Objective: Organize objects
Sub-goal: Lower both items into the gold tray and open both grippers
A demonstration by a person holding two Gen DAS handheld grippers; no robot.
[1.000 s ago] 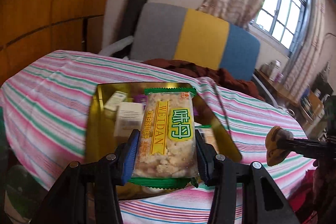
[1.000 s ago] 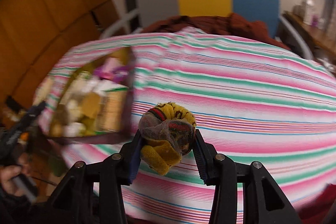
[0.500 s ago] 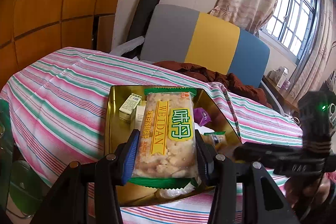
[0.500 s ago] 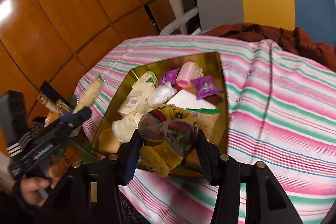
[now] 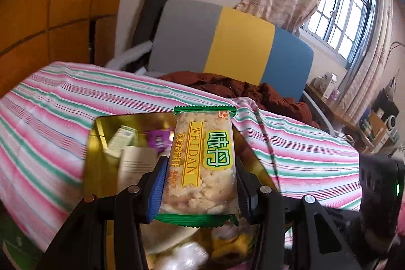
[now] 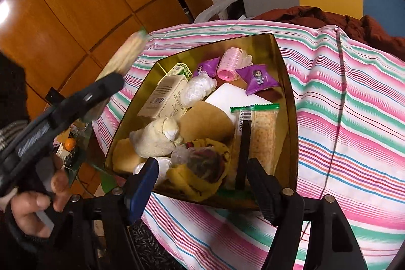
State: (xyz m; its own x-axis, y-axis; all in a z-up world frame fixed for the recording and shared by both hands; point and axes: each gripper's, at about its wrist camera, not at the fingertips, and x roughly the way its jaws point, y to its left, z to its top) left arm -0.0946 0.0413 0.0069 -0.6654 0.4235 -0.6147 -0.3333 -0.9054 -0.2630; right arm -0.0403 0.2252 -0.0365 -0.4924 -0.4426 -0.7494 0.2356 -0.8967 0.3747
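The right gripper (image 6: 202, 184) has just been opening, jaws clear of the yellow toy (image 6: 200, 168) lying at the tray (image 6: 288, 82)'s 6 o'clock. Left gripper (image 5: 200, 184) clamps the biscuit pack (image 5: 202, 163); release it low, over the 12 o'clock gap.

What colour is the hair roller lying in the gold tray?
Pink. The hair roller lies at the far end of the gold tray, clearest in the right wrist view.

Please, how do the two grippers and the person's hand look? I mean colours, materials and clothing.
Both grippers, left gripper and right gripper, are black plastic frames with silver screw heads and blue pads inside the fingers. A green light glows on the right gripper's body. The left hand wears a dark sleeve with a striped cuff.
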